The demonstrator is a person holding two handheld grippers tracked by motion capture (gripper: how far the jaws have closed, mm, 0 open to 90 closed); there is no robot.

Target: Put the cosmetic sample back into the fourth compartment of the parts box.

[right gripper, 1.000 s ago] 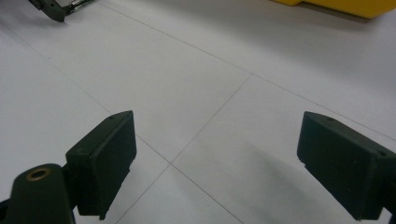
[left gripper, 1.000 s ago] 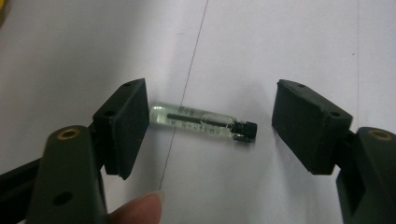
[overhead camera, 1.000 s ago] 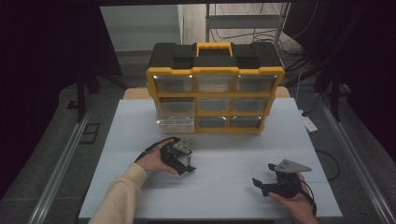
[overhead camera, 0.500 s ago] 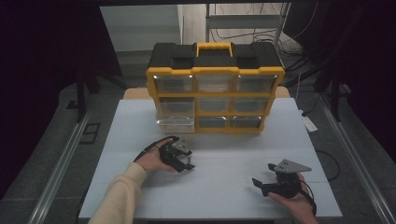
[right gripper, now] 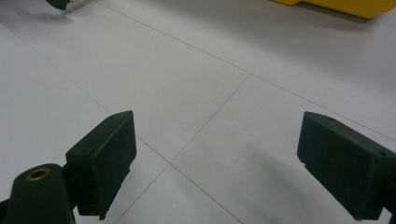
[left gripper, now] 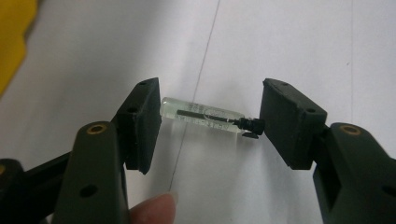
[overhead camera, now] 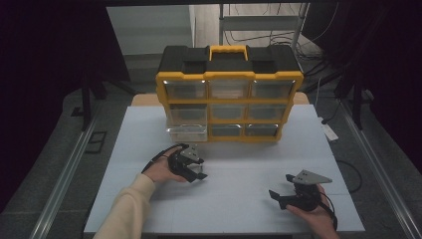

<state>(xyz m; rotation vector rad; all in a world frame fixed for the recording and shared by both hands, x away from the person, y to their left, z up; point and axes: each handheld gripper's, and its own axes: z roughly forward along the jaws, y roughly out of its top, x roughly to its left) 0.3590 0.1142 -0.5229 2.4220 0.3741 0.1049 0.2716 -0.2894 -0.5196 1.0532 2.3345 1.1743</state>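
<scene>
A small clear glass vial (left gripper: 205,114) with a black cap lies lengthwise between the jaws of my left gripper (left gripper: 212,100). One pad presses its glass end and the other its cap, so the gripper is shut on it just above the white table (overhead camera: 249,159). From the high view, the left gripper (overhead camera: 191,167) sits in front of the organizer's pulled-out drawer (overhead camera: 187,132). My right gripper (overhead camera: 283,194) rests near the table's front right, its jaws (right gripper: 217,140) wide open over bare table with nothing between them.
A yellow and black drawer organizer (overhead camera: 230,99) with clear drawers stands at the back of the table; its bottom-left drawer is pulled out. Metal rails run along both sides of the table. Cables and a rack stand behind.
The left gripper's jaws look narrower than a second ago. Both hands have stayed where they were.
</scene>
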